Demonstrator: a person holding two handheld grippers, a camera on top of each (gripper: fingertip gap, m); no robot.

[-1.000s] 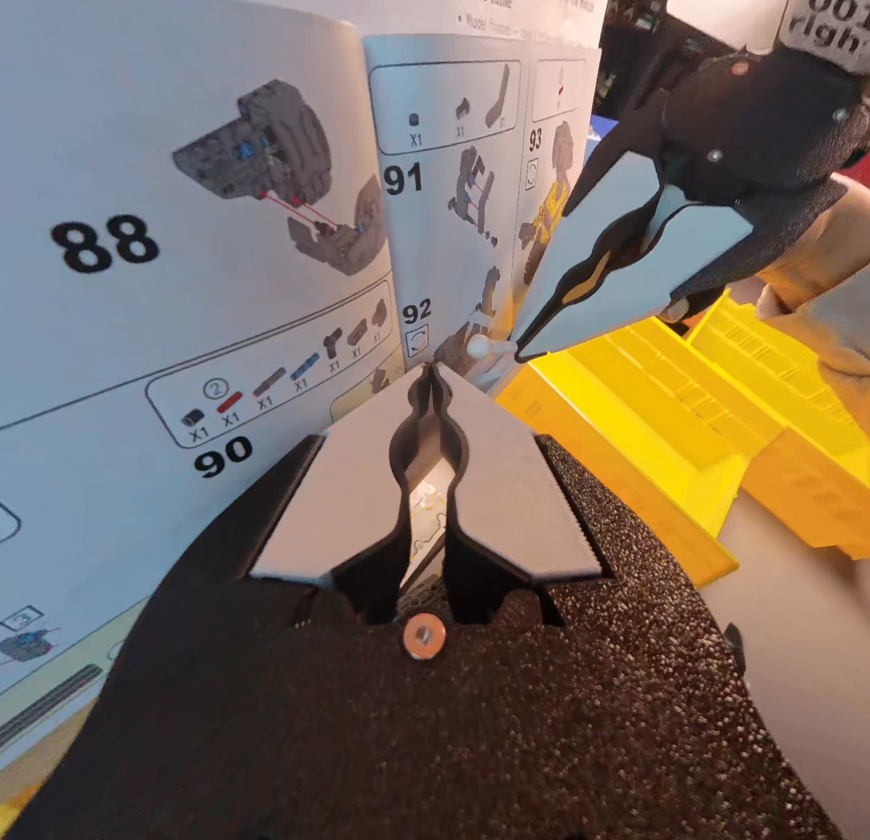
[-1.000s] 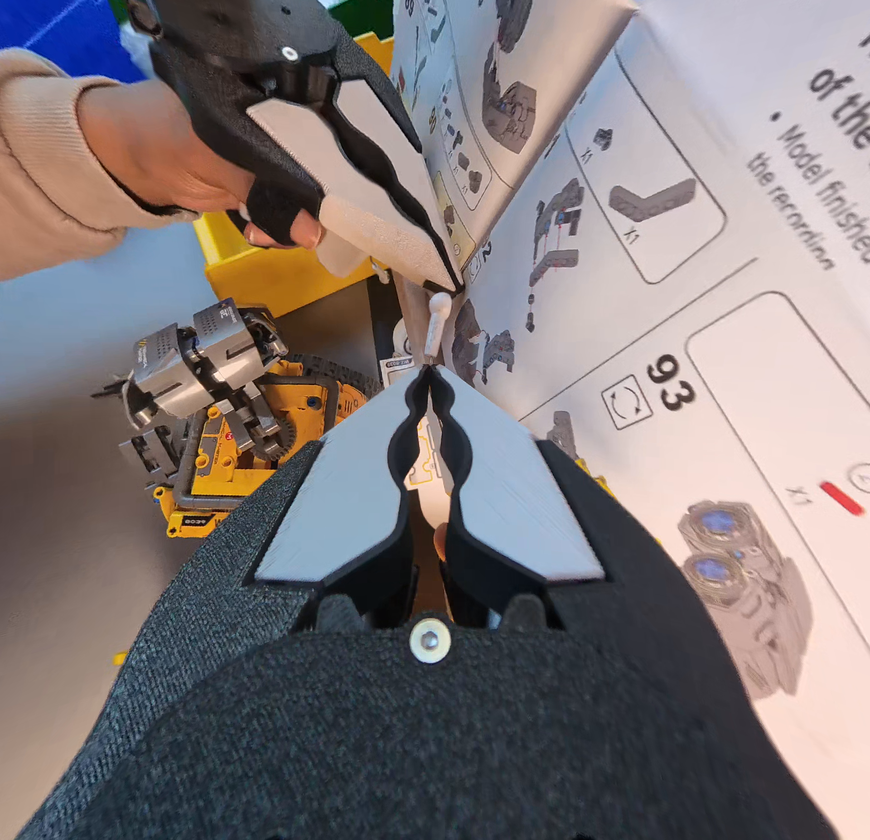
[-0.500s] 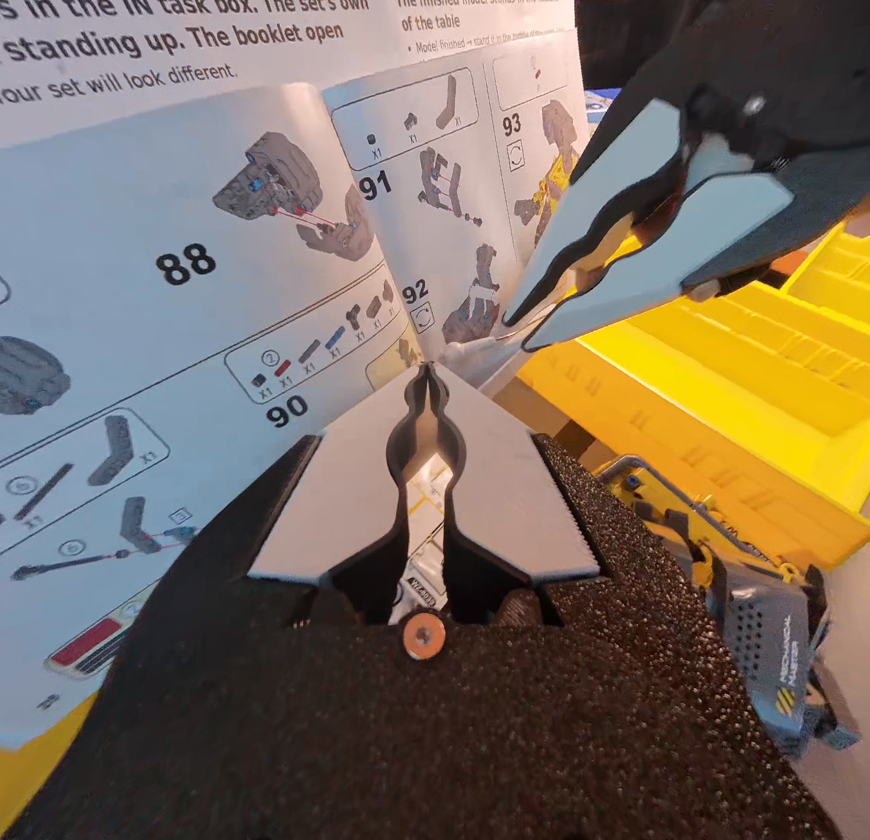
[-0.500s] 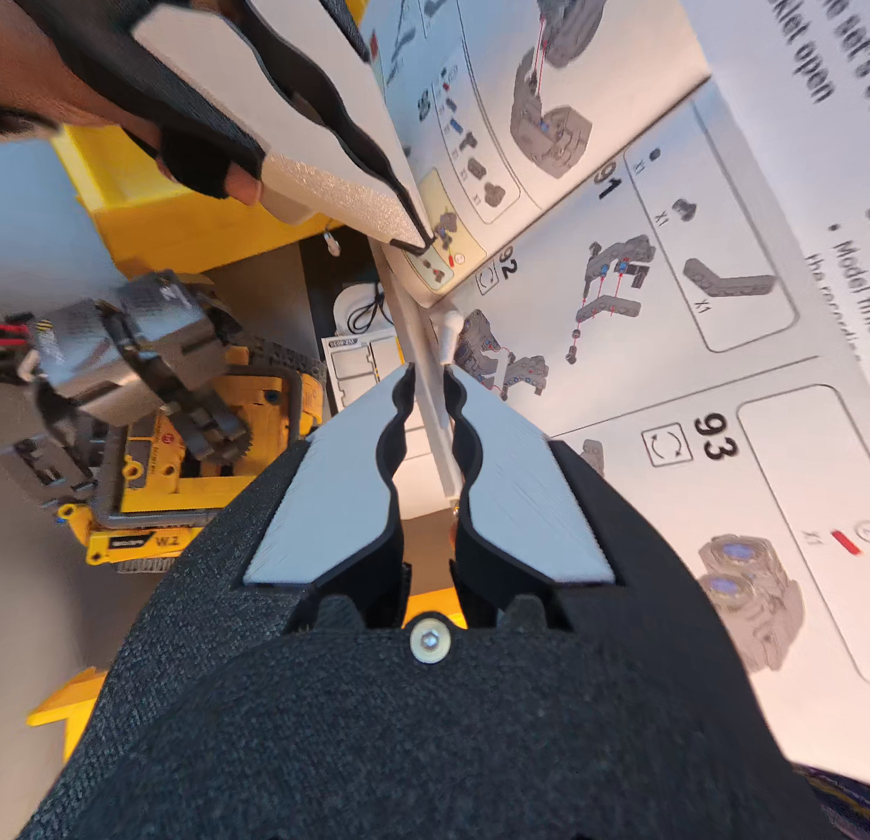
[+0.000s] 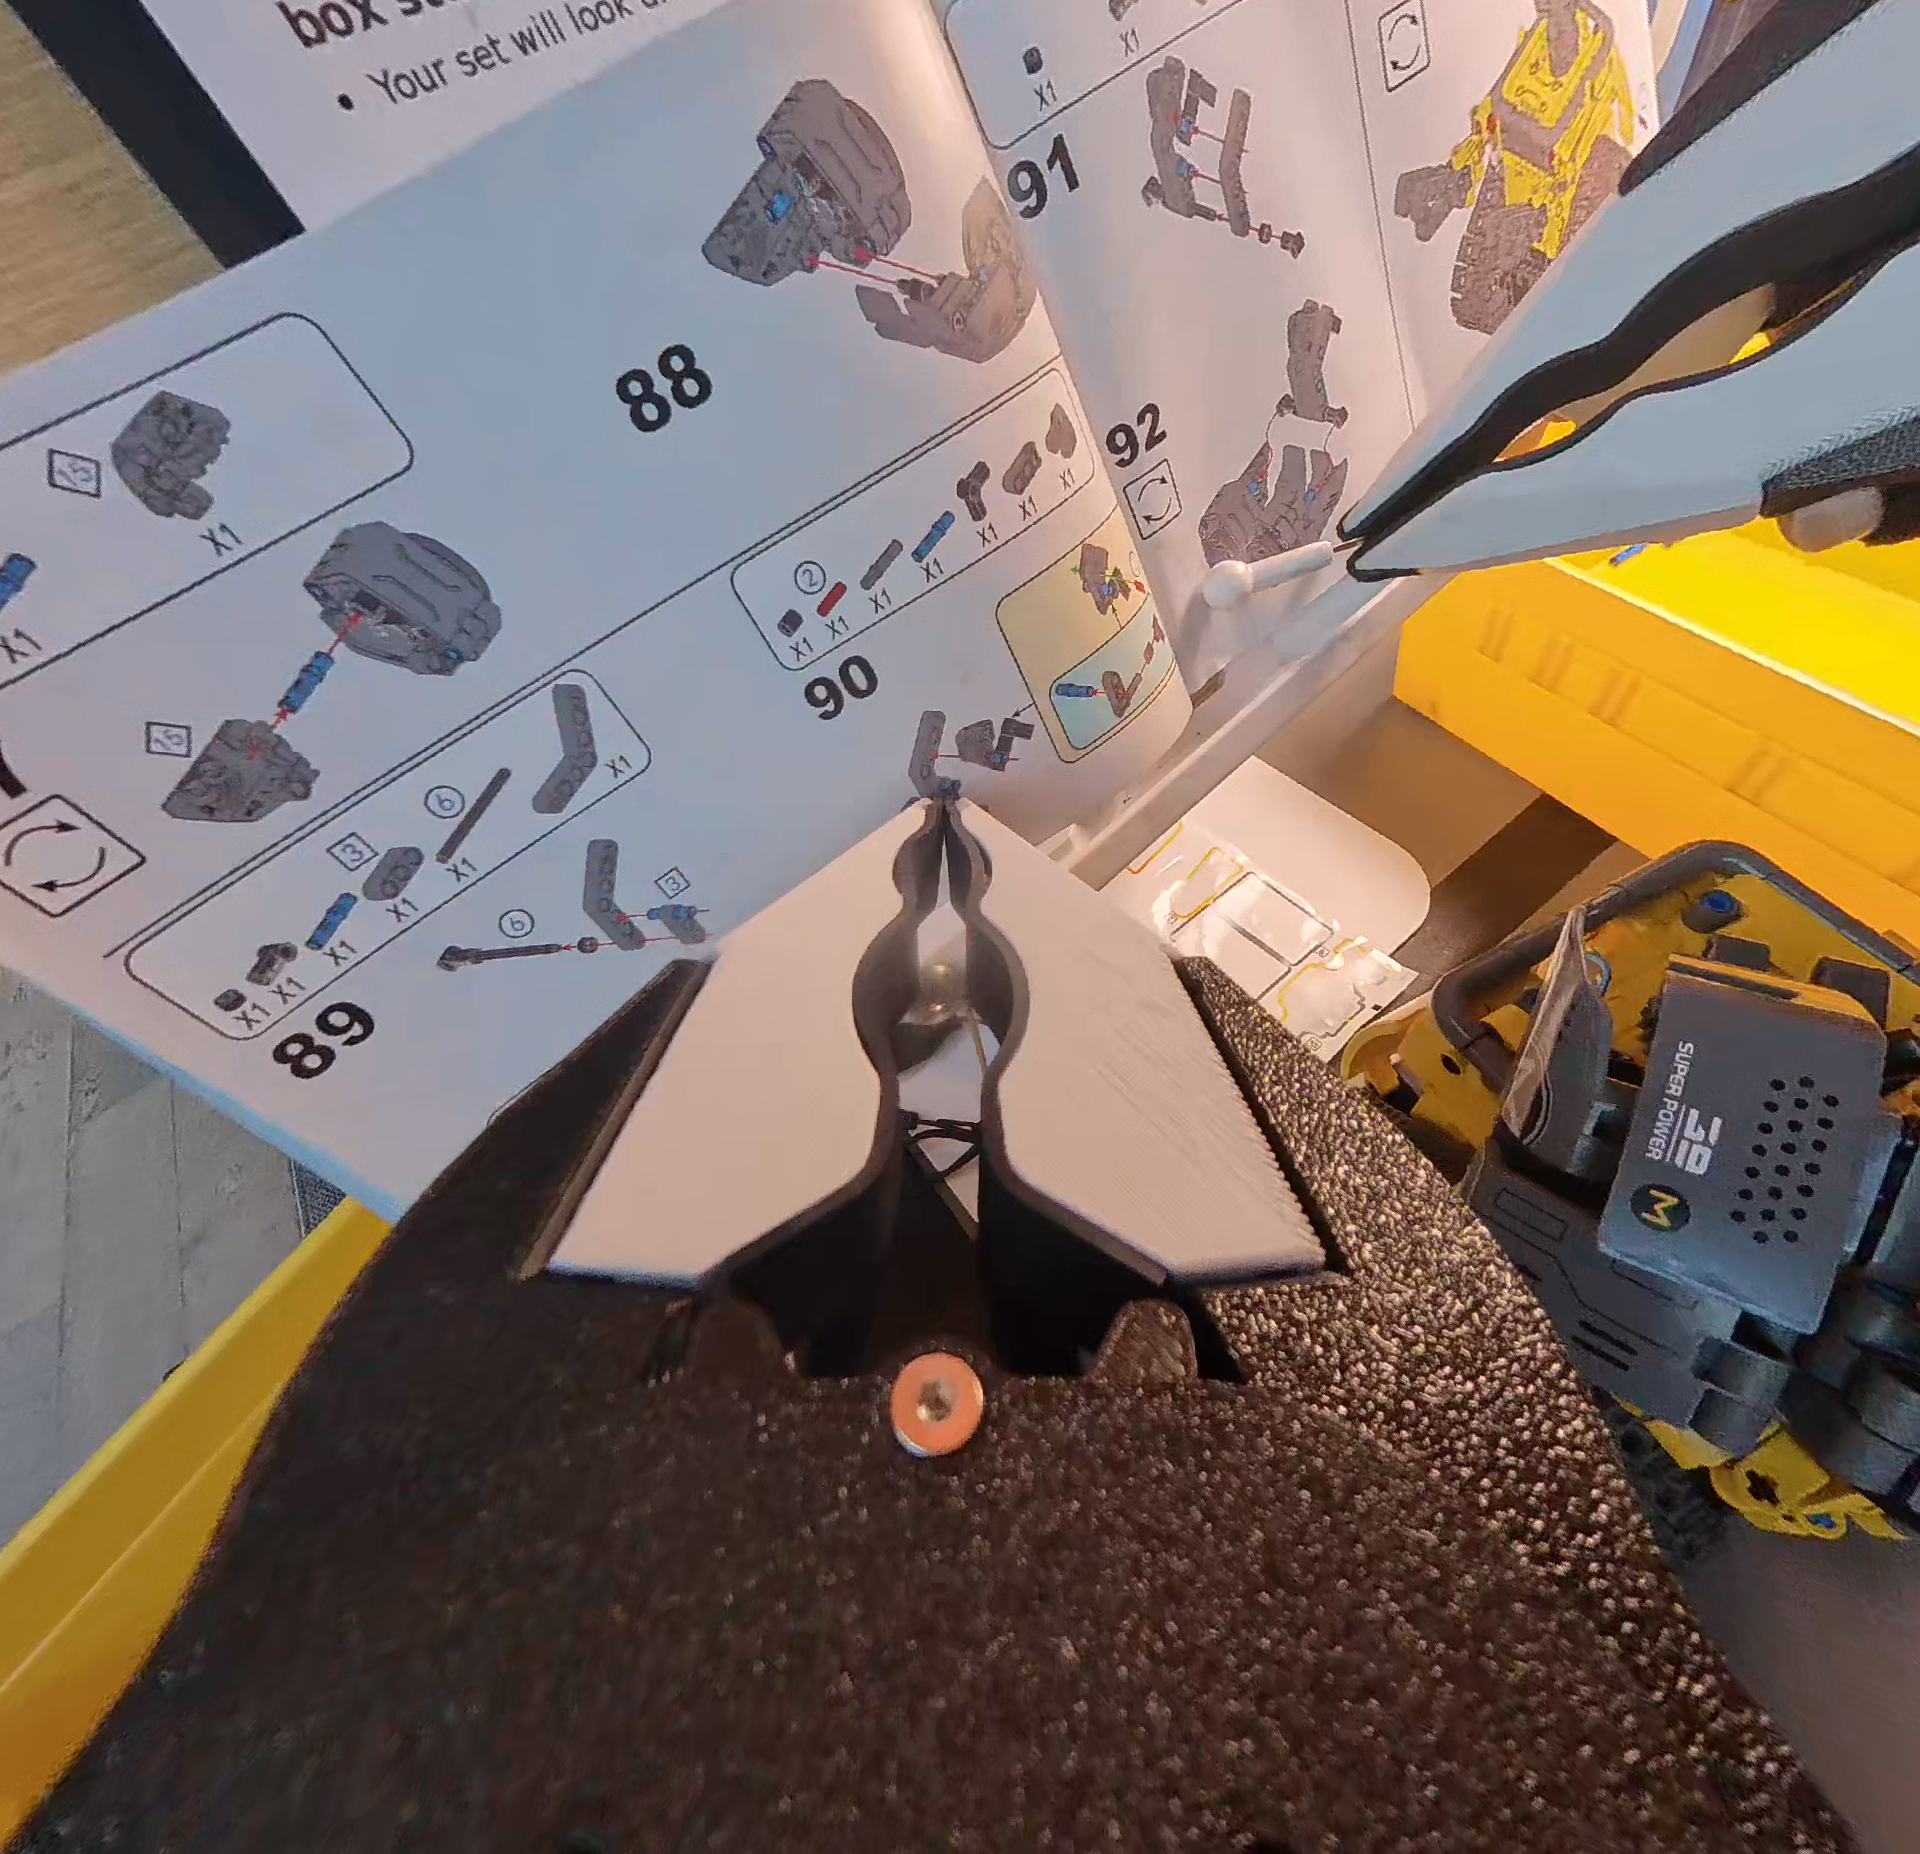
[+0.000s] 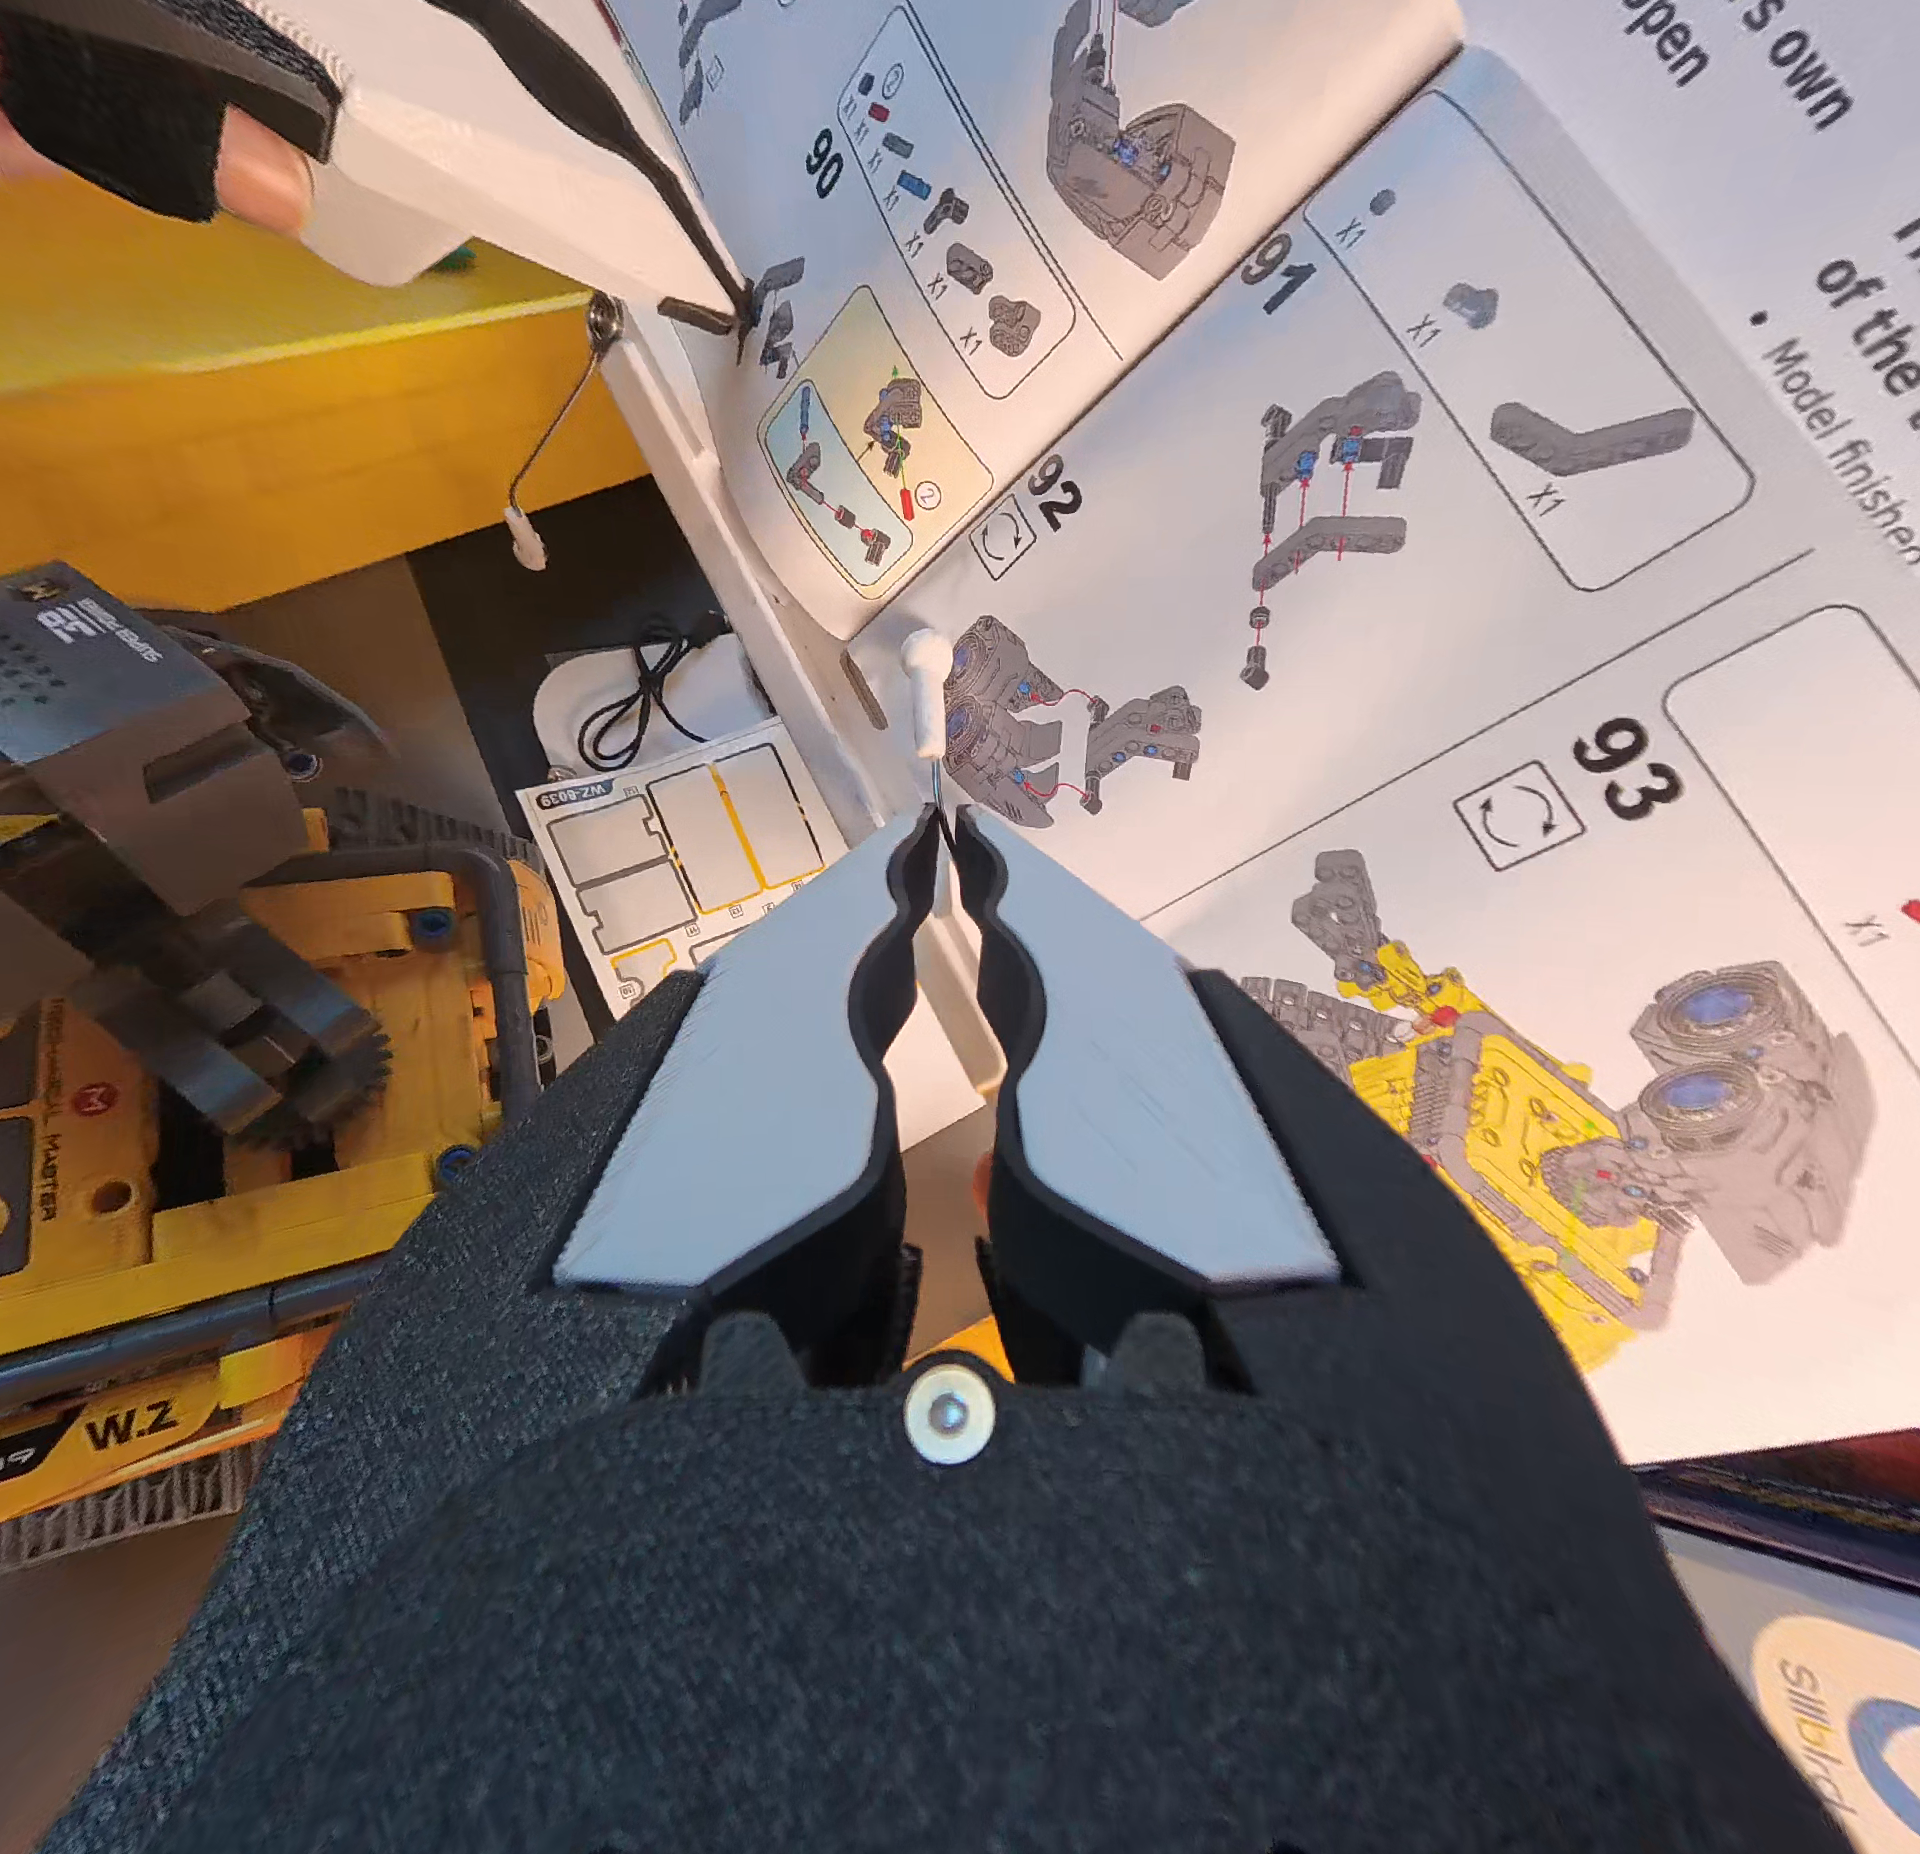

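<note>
Right wrist view: printed instruction booklet (image 6: 1351,433), perhaps pinned.

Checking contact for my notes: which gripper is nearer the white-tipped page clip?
Right. The right gripper pinches the clip's wire; the left gripper sits lower, at the booklet's left page.

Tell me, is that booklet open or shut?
Open. The booklet stands propped with two printed pages spread either side of a centre fold; the right gripper touches its wire page clip.

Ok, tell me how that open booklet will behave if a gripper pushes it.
The booklet is probably floppy: its pages bow at the fold. It likely weighs little, being thin paper. It leans on a white stand, so a push may slide or tip it.
</note>
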